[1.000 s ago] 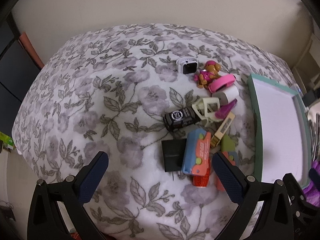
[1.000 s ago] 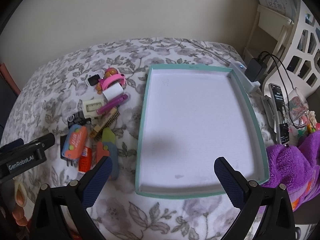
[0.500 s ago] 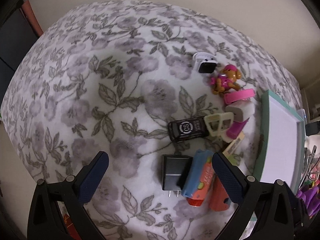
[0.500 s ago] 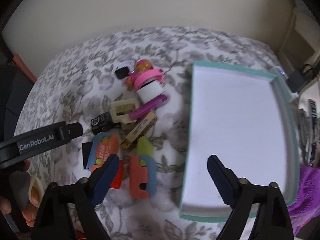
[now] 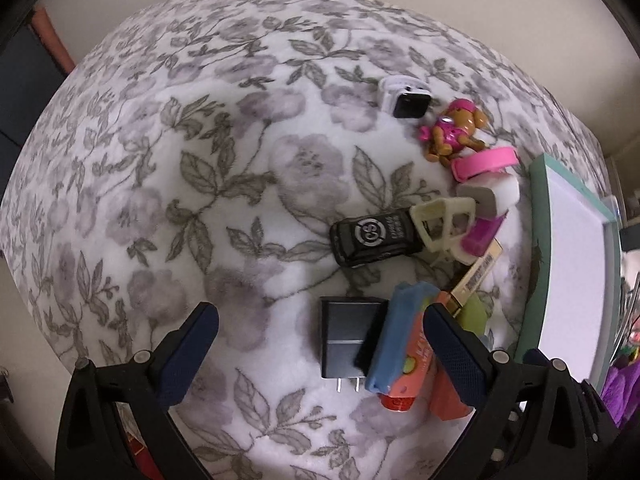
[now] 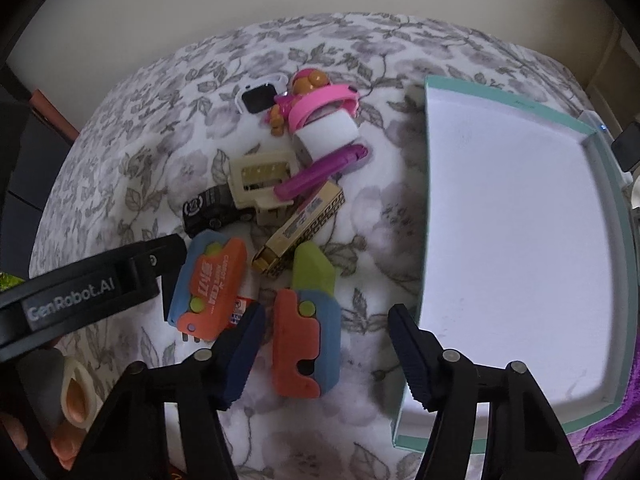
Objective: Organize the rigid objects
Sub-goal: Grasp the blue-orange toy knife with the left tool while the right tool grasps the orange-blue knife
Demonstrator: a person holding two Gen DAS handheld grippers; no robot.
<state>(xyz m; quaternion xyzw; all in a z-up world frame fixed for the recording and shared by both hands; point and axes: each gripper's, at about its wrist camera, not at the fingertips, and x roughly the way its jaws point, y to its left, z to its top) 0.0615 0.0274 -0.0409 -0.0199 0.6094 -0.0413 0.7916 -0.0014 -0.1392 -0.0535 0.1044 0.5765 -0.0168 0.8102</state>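
A heap of small items lies on a floral blanket point(image 5: 200, 184): a black charger point(image 5: 346, 336), a blue-orange toy point(image 5: 400, 344), a black toy car point(image 5: 376, 236), a cream frame piece point(image 6: 260, 178), a gold box point(image 6: 300, 232), a pink band point(image 6: 324, 100) and a puppy figure point(image 5: 452, 132). My left gripper point(image 5: 320, 356) is open, low over the charger. My right gripper point(image 6: 324, 356) is open around an orange-blue toy with a green tip point(image 6: 306, 324). A teal tray with a white floor point(image 6: 520, 216) lies right of the heap.
A small white watch-like device point(image 5: 406, 98) lies at the far edge of the heap. A purple cloth point(image 6: 612, 432) sits beyond the tray's near corner. A beige wall stands behind the bed. The left gripper's arm point(image 6: 80, 292) crosses the right wrist view at left.
Both grippers have come down and closer to the heap. My right gripper has swung left from over the tray to the orange-blue toy and its fingers have narrowed.
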